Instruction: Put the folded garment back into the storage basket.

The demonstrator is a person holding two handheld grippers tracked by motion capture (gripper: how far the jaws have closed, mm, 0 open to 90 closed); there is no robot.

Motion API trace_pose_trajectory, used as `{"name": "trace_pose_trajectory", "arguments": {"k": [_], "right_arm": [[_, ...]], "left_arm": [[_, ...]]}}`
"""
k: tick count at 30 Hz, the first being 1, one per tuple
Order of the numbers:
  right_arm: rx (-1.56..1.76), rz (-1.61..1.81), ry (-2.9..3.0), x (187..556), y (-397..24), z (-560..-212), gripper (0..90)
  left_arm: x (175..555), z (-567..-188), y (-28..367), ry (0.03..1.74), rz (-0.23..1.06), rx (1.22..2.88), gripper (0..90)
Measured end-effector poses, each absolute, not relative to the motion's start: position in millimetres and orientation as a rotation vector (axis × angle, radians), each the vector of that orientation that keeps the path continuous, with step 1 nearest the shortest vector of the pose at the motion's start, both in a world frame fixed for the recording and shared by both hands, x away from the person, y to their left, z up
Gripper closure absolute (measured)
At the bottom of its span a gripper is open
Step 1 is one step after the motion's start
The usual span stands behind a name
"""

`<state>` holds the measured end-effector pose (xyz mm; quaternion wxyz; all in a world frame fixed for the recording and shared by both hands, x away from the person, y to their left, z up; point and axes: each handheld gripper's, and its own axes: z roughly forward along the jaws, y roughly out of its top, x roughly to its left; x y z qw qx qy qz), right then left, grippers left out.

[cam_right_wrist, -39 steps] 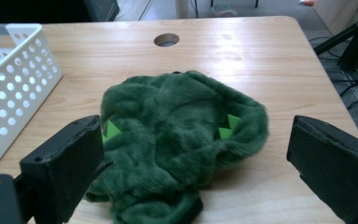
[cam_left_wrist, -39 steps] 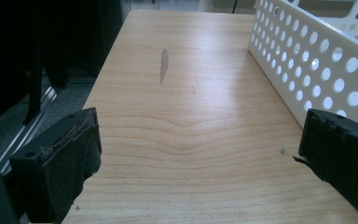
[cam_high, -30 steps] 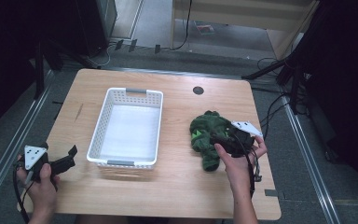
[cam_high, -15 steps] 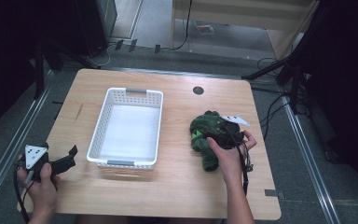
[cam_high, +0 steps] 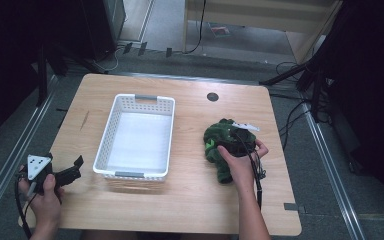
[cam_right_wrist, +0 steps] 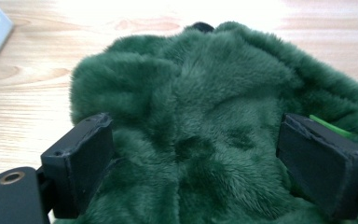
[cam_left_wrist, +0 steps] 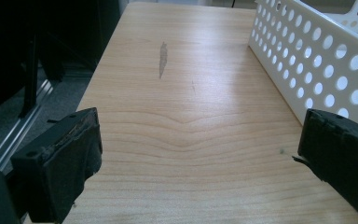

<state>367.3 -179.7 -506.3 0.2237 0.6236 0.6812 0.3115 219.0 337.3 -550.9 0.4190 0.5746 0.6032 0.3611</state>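
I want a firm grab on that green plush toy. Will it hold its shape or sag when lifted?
The green plush toy looks soft: thick fur, deep folds, so it will probably squash between the fingers and droop at the ends. It lies slumped flat on the table, so it likely won't roll. Probably light for its size.

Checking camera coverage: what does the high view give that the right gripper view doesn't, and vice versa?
High view: the whole table, the empty white basket, the left hand-held gripper resting near the table's left edge. Right gripper view: its black jaws apart, fur bulging between them, pads sunk in the pile at the sides. Both: the green plush toy and the right hand-held gripper on it.
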Motion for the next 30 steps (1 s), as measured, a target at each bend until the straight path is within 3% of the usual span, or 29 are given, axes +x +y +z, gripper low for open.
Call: {"name": "trace_pose_trajectory", "arguments": {"k": [23, 25, 30], "right_arm": [[1.735, 0.722, 1.948, 372, -169, -538, 12.1], [1.732, 0.723, 1.941, 371, -169, -538, 15.8], [1.732, 0.746, 1.908, 367, -168, -535, 38.8]], "left_arm": [[220, -551, 338, 1.525, 0.896, 1.446, 0.5], [220, -551, 338, 1.528, 0.893, 1.441, 0.5], [221, -551, 338, 1.532, 0.889, 1.443, 0.6]]}}
